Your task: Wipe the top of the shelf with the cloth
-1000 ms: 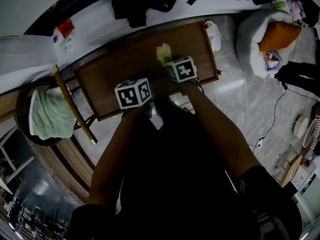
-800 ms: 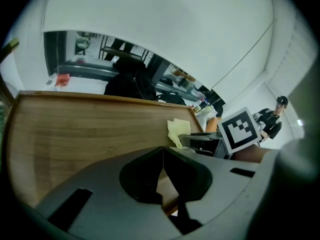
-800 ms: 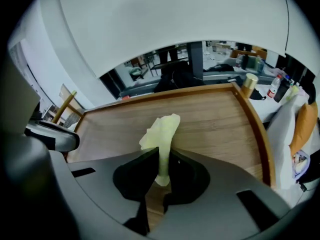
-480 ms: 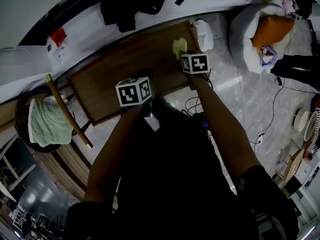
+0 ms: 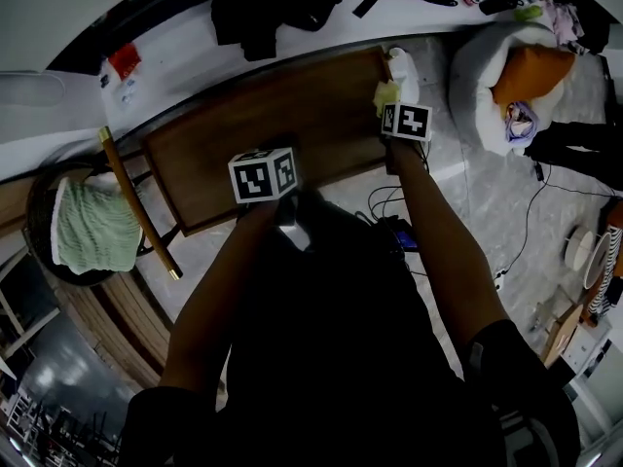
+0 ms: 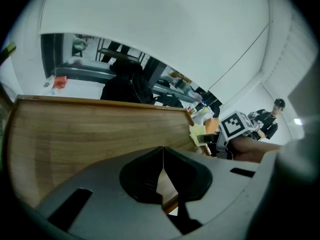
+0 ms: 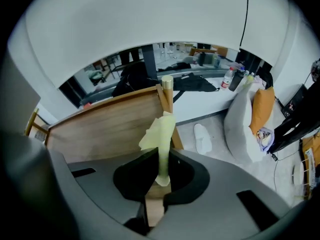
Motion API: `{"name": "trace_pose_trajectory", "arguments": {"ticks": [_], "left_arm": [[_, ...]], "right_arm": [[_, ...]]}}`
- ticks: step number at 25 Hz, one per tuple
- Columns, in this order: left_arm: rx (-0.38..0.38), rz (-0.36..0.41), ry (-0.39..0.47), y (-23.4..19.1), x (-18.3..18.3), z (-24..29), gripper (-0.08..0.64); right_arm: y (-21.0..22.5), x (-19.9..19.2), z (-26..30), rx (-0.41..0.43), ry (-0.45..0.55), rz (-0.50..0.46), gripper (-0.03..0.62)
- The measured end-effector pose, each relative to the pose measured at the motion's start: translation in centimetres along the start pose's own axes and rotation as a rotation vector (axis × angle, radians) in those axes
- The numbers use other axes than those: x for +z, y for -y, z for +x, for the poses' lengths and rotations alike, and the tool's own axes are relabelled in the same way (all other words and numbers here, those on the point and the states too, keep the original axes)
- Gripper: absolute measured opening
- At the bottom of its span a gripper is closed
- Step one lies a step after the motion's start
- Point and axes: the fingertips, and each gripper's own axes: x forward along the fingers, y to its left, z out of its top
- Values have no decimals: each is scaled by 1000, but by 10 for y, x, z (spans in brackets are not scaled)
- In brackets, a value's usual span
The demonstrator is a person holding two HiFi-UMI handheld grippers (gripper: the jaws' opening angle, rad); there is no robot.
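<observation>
The right claw (image 7: 160,159) was closed on the pale yellow cloth (image 7: 161,134), which stood up out of the jaws in a crumpled fold. It was held at the right end of the wooden shelf (image 5: 282,115), right beside the corner post (image 7: 167,90) at the far right corner. No view showed clearly whether the cloth was pressed against the wood.

The left claw (image 6: 162,159) had its jaws together with nothing between them. It was over the front edge of the shelf near the middle, well apart from the right claw. The rest of the shelf top was bare wood, and nothing lay between the two claws.

Just past the right end of the shelf, a white slipper (image 5: 405,70) lay on the floor (image 5: 487,193). Further right was a white beanbag (image 5: 487,76) with an orange cushion (image 5: 535,66) on it. Behind the shelf ran a white desk (image 5: 195,52) carrying a heap of black clothes (image 5: 277,8), with a bottle (image 7: 228,78) towards its right end. Off the left end of the shelf, a wooden stick (image 5: 136,202) lay at a slant beside a green towel (image 5: 92,227). Cables (image 5: 384,202) trailed over the floor below the front right corner of the shelf.
</observation>
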Motion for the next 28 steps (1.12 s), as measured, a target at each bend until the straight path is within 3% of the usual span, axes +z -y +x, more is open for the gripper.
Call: {"name": "trace_pose_trajectory", "arguments": {"ticks": [2,5,11,17,22,28], "left_arm": [[11,-14,20,-9,3,-13,12],[33,-58,54,-30,4,-43,12],[105,-167,141,-98,-1,-123,12],[265,-222,146,-180,-21,-209,12],[274,-252,165,-216,-29,-258,12],[255,-226,158,-234,-35,-282,12]], "right_arm": [[-10,5,-8,14,23,-9,41],[-61,18,-26,113,82,-51,41],[-232,17,-58,402,118,-135,41],[-400,-17,-78,622,81,-232,41],[-493,-72,-65,690,-3,-316,41],[-549,-121,-45,700,-86,-356,41]]}}
